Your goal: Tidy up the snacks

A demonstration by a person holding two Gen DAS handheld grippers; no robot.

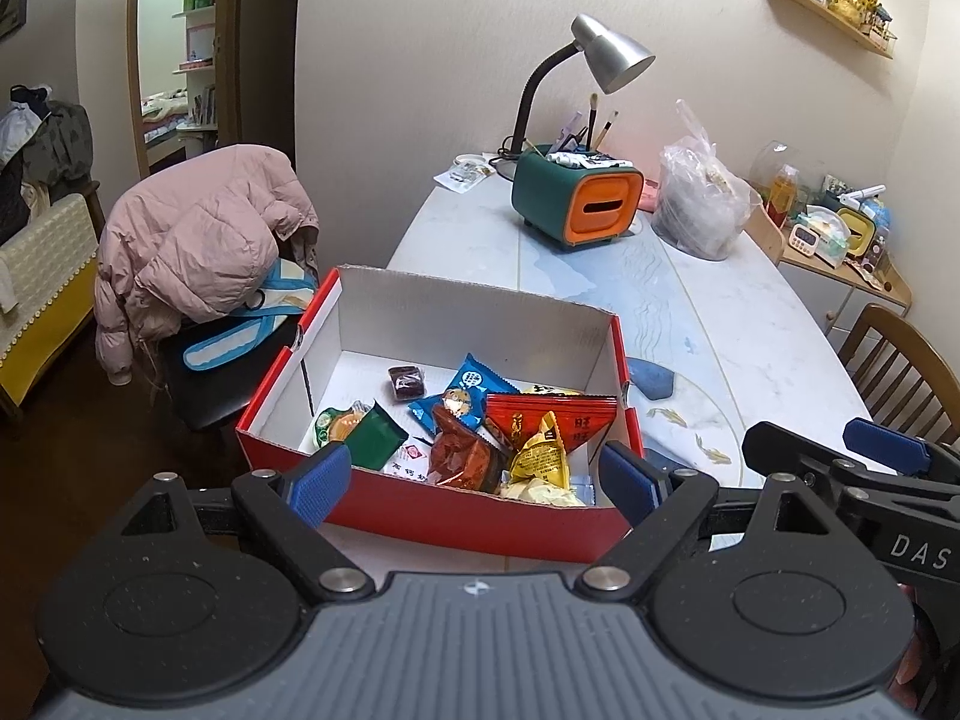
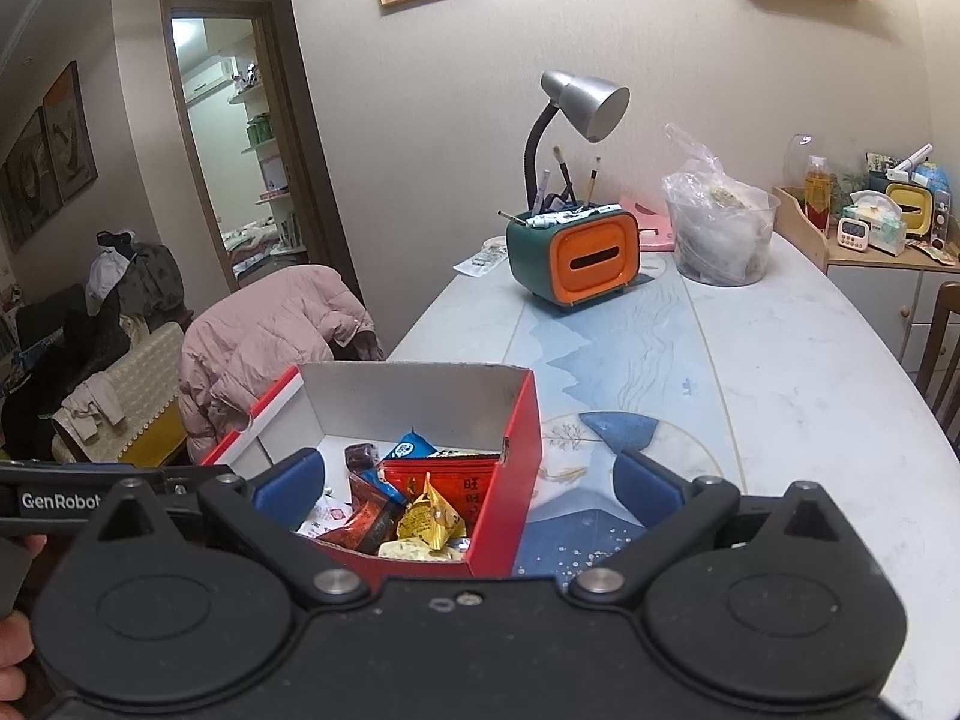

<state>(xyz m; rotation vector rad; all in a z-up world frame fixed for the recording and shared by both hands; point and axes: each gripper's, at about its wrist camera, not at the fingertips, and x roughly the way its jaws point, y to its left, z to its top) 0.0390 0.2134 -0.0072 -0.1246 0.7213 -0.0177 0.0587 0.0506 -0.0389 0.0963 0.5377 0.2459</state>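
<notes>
The red box (image 1: pixel 420 516) of snacks (image 1: pixel 480 432) sat at 6 o'clock on the table (image 1: pixel 750 330) — both the left gripper (image 1: pixel 474 483) and right gripper (image 2: pixel 468 489) gaped wide, empty; tissue holder (image 1: pixel 576 204) and lamp (image 1: pixel 612 54) stood at 12.

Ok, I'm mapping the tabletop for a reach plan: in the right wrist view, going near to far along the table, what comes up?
Right gripper → red snack box → green-and-orange tissue box → silver desk lamp by the wall.

Red box (image 1: pixel 420 510) with white inside, blue, red and yellow snack packets (image 1: pixel 537 462), pale marbled surface (image 1: pixel 750 330) with blue fish pattern, green-and-orange organizer (image 1: pixel 576 198)
</notes>
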